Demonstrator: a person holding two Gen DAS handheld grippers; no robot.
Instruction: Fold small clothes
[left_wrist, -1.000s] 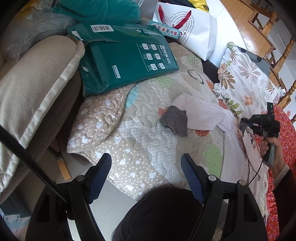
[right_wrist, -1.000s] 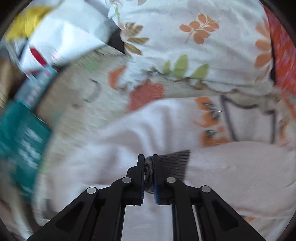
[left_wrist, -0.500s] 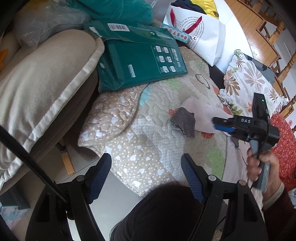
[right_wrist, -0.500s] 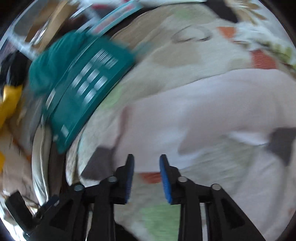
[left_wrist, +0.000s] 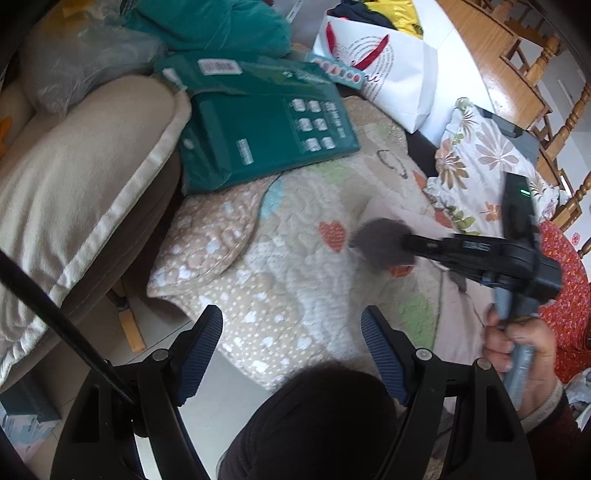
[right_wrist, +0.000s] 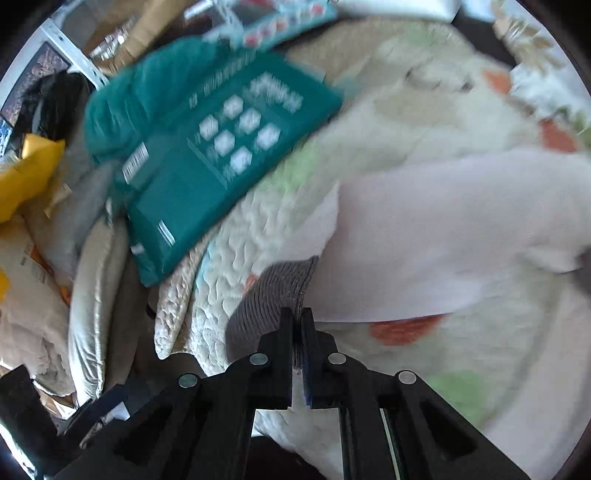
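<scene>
A pale pink garment (right_wrist: 443, 229) lies spread on the quilted mat (left_wrist: 295, 266), with a grey ribbed cuff (right_wrist: 266, 295) at its left end. My right gripper (right_wrist: 297, 317) has its jaws closing together on the edge of that cuff. In the left wrist view the same cuff (left_wrist: 369, 240) shows at the tip of the right gripper (left_wrist: 404, 245), held by a hand (left_wrist: 517, 347). My left gripper (left_wrist: 291, 317) hangs open above the mat's near edge with nothing between its fingers.
A green package (left_wrist: 258, 140) lies on the mat's far left, with a beige cushion (left_wrist: 74, 192) beside it. A white paper bag (left_wrist: 380, 70) and a floral cloth (left_wrist: 480, 155) lie beyond. A dark-clad knee (left_wrist: 314, 413) is below the left gripper.
The right gripper let go of one grey cuff, swung left across the pink garment with jaws open, and shut on the left grey cuff. The left gripper held still.
</scene>
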